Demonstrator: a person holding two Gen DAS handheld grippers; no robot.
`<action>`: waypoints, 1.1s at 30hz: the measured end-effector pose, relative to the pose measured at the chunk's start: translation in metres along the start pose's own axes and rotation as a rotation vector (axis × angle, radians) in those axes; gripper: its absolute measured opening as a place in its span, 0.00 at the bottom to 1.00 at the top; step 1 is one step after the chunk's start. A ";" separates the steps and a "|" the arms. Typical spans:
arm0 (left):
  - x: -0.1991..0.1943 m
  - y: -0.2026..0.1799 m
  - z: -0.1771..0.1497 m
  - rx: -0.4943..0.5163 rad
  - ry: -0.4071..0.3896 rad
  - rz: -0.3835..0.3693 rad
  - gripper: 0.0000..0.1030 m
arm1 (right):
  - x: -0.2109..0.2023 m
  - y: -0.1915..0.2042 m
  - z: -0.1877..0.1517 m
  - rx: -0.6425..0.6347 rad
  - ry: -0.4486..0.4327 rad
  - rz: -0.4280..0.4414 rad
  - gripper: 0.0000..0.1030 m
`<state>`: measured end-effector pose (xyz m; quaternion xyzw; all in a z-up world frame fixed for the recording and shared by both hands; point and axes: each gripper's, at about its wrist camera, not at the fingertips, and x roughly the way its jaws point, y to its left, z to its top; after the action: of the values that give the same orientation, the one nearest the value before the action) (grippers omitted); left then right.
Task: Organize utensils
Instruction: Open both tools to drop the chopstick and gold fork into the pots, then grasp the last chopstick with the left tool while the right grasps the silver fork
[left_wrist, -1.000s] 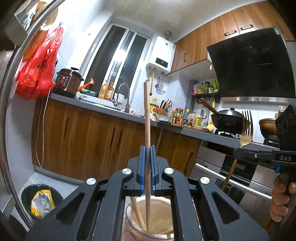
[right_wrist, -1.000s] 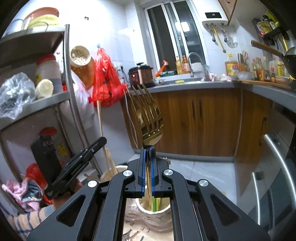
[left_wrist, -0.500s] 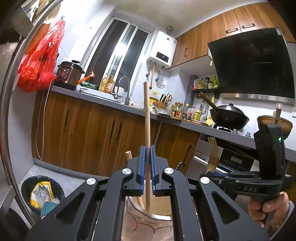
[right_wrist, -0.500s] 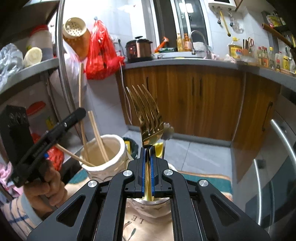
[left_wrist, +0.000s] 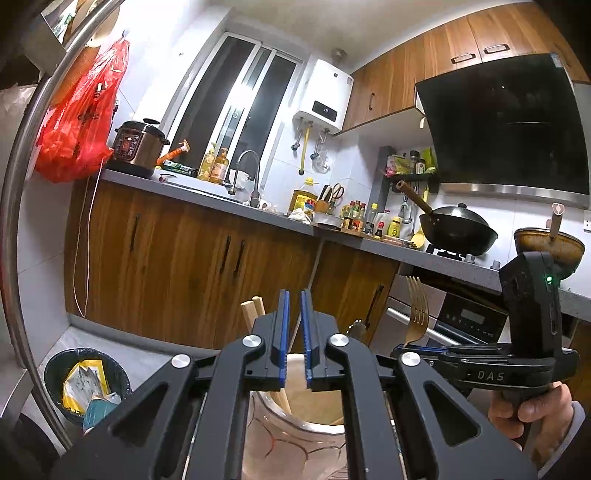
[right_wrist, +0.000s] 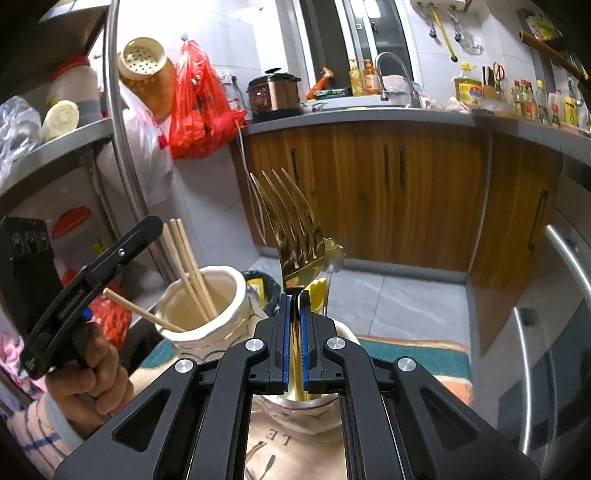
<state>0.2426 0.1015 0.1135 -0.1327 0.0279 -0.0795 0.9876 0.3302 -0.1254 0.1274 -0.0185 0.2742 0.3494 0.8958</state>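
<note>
At frame centre, the right gripper (right_wrist: 294, 314) clamps the gold fork (right_wrist: 291, 236) at its neck; stiff, slippery metal. The left gripper (left_wrist: 293, 332) has just opened, empty, above the chopsticks (right_wrist: 188, 266) jar (right_wrist: 221, 310).

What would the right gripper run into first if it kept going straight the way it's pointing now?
Probably the rim of the white jar right under the right gripper, where the gold fork it grips is heading. Past that the line drops toward the tiled floor. Depth here is hard to judge.
</note>
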 end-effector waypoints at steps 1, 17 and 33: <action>-0.001 0.000 0.001 -0.001 -0.002 0.001 0.17 | 0.000 -0.002 0.000 0.008 -0.002 0.001 0.06; -0.053 0.012 0.020 -0.034 -0.019 0.034 0.55 | -0.023 -0.024 -0.004 0.059 -0.079 -0.010 0.32; -0.081 -0.001 -0.027 0.037 0.216 0.109 0.57 | -0.025 0.008 -0.080 -0.066 0.149 -0.014 0.39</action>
<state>0.1600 0.1065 0.0906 -0.1032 0.1397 -0.0402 0.9840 0.2718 -0.1528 0.0730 -0.0758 0.3284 0.3497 0.8742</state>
